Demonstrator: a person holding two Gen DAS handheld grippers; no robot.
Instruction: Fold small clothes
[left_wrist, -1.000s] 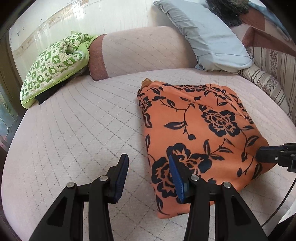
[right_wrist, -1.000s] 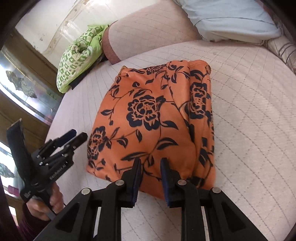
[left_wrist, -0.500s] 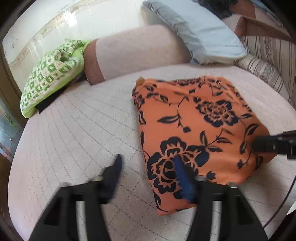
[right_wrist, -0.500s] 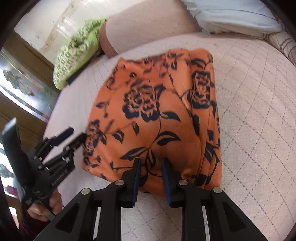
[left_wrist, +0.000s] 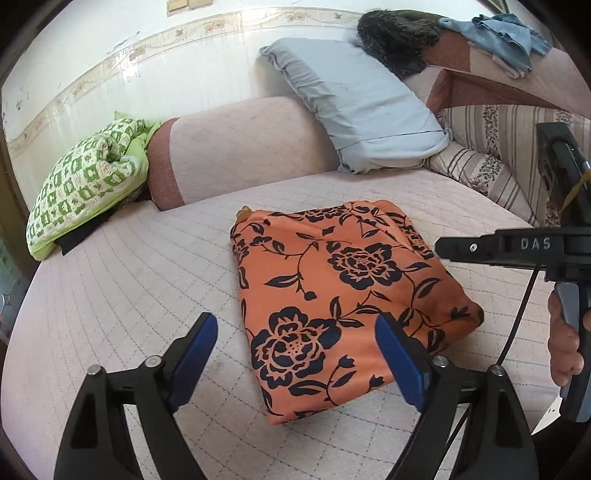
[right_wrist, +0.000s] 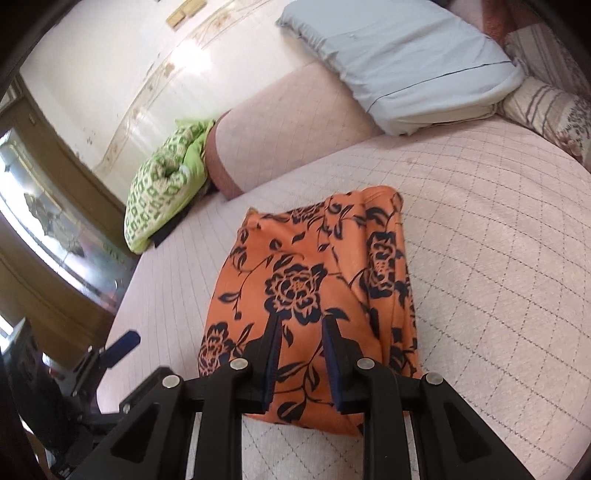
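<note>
Left wrist view shows the orange floral garment (left_wrist: 343, 295) folded flat on the bed (left_wrist: 122, 295); the left claw (left_wrist: 295, 354) has just spread wide, gripping nothing. The right claw (right_wrist: 299, 354) hovers narrowly parted, empty. Folding looks finished; next probably calls for clearing away

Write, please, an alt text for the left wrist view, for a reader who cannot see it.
A folded orange cloth with dark flowers lies on a pink quilted bed. The open left gripper, its jaws just widened, holds nothing above the cloth's near edge. The right gripper reaches in from the right.
</note>
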